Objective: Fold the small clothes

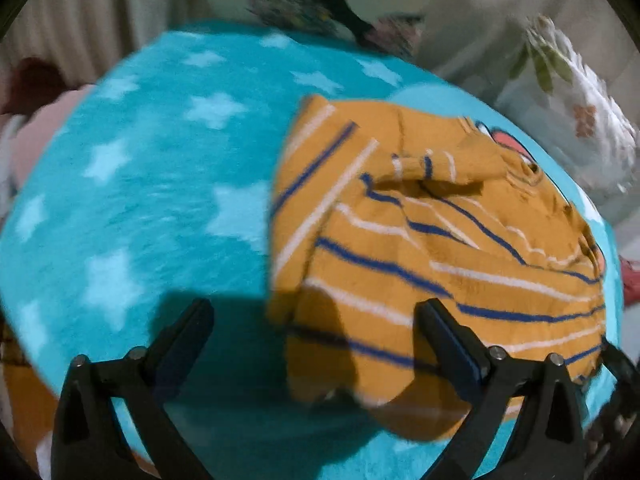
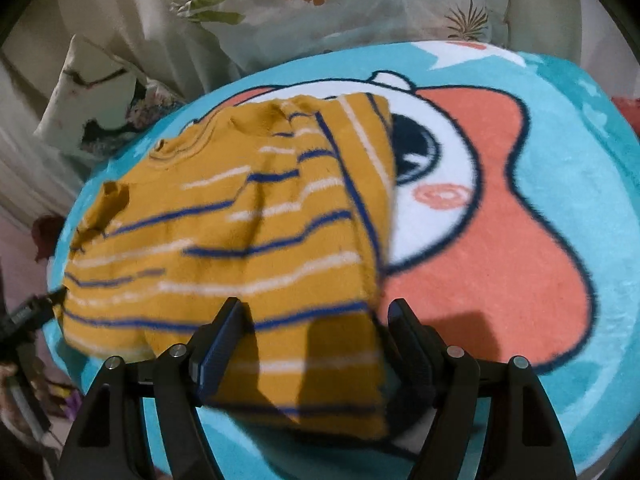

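Mustard striped shirt (image 2: 224,240) lies on teal blanket (image 2: 580,160); its lower corner sits between the unclenched right gripper (image 2: 316,320); left gripper (image 1: 316,320) released, straddling the shirt's lower-left edge.

1. Both views are fisheye: the blanket (image 1: 140,200) bulges into a dome and black corners ring each frame.
2. Light is indoor, moderate and warm, falling from above and behind.
3. Hard shadows of each claw's fingers fall forward across the striped garment (image 2: 224,240) and the blanket.
4. The left wrist view smears with motion blur; the right is slightly soft.
5. No glare shows.
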